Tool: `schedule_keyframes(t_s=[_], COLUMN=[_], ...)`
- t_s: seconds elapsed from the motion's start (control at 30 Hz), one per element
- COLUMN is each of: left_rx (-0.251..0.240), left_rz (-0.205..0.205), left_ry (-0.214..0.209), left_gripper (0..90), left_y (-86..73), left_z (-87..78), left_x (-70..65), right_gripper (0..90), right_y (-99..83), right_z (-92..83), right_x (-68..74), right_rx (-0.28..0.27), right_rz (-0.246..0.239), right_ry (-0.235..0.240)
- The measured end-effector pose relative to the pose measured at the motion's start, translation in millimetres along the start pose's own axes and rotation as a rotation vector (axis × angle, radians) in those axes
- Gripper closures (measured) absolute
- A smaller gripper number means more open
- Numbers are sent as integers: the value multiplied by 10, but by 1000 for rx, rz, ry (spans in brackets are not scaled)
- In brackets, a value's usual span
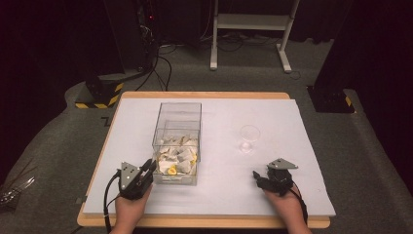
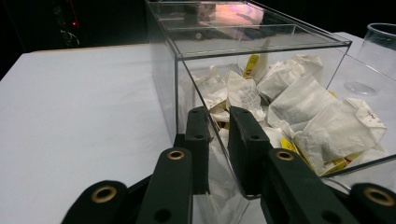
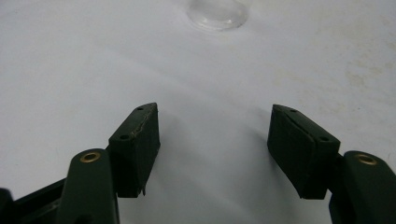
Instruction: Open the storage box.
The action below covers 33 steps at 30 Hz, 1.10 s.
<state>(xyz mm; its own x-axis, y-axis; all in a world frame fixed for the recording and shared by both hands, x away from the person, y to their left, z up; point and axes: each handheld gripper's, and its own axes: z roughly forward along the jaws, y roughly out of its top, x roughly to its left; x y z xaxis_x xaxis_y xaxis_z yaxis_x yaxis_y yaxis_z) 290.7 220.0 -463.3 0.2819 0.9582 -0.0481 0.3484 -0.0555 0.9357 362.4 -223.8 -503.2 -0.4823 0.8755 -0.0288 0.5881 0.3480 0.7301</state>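
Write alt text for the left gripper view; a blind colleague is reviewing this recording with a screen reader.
The left hand-held gripper has its two black jaws closed on the near wall of a clear plastic box, one jaw outside and one inside. The box holds a heap of white tea bags with yellow tags, and it stands on a white table, with a clear cup at the right edge.

In the left gripper view we lose the lower tea bags (image 2: 219, 210) behind the left claw (image 2: 218, 122), whose jaws sit on either side of the clear box's (image 2: 261, 44) near wall; whether the pads press that wall we cannot tell. The clear cup (image 2: 380, 46) is cut off by the right edge there. In the right gripper view the top edge crops the cup (image 3: 217, 11) down to its base. From the high view the printing on the tea bags (image 1: 178, 156) is too small for us to read.
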Motion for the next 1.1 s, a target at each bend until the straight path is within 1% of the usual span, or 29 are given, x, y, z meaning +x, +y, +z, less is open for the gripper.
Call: schedule_keyframes(t_s=[0.37,0.73,0.8,1.1], left_rx=[-1,0,-4,-4], left_rz=[-11,-1,-8,-8], left_ry=[-6,-9,-10,-11], left_gripper=[782,782,782,780], left_y=[-32,-64,-71,-87], left_z=[-62,-140,-149,-189], left_x=[-14,-33,-40,-55], right_gripper=[341,341,341,341], right_y=[-1,-1,-1,-1], right_z=[0,-1,-1,-1], right_x=[1,1,0,0], right_rx=[0,0,0,0], right_rz=[0,0,0,-1], right_ry=[0,0,0,0])
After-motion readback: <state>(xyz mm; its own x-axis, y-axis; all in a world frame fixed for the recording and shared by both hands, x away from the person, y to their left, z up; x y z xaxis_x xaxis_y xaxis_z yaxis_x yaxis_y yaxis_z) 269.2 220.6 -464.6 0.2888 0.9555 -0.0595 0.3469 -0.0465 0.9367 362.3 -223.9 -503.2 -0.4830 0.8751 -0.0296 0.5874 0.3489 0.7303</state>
